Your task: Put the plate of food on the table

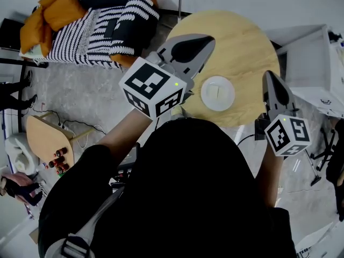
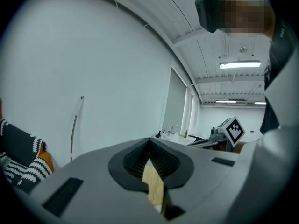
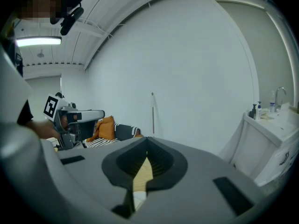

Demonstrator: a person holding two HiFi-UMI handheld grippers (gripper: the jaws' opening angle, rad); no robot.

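Observation:
A white plate (image 1: 217, 93) with something pale on it rests on the round wooden table (image 1: 242, 42), near the table's front edge. My left gripper (image 1: 207, 40) is held up over the table's left part, left of the plate and apart from it, shut on nothing. My right gripper (image 1: 269, 75) hovers at the table's right edge, just right of the plate, also shut and empty. In the left gripper view the jaws (image 2: 149, 143) meet at their tips, with only table wood (image 2: 153, 188) showing behind them. The right gripper view shows the same (image 3: 147, 141).
A sofa (image 1: 97, 20) with a striped blanket and orange cushions stands at the back left. A low wooden side table (image 1: 45, 138) carrying small bottles is at the left. A white cabinet (image 1: 317, 69) stands to the right of the round table.

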